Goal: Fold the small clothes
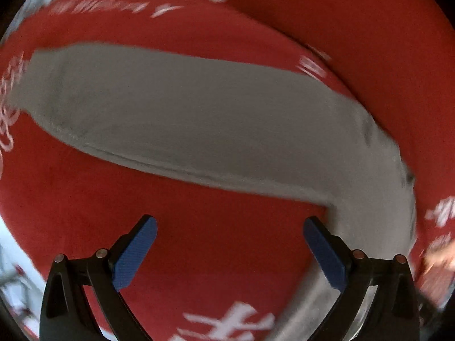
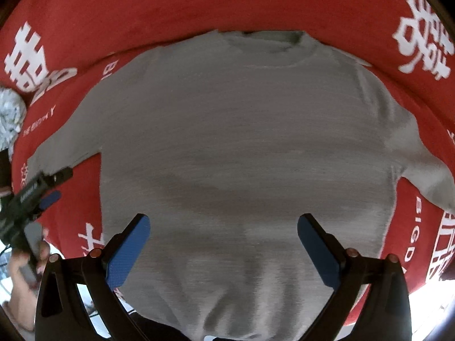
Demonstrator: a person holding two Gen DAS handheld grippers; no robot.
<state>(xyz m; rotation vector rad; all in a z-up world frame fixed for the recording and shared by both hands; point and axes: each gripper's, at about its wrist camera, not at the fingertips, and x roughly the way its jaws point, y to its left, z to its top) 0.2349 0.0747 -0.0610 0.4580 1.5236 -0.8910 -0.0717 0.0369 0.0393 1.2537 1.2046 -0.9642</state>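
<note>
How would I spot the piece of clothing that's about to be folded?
Look for the red cloth with big white characters covering the surface. Spread flat on it, neck away from you, lies a shirt. It is the only plain grey thing there, unprinted.

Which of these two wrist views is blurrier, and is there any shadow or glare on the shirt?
Left wrist view: heavy motion smear on the grey shirt sleeve and the red cloth lettering. Right wrist view: sharper, fisheye-bowed; a soft shadow darkens the shirt's middle; no glare on it.
</note>
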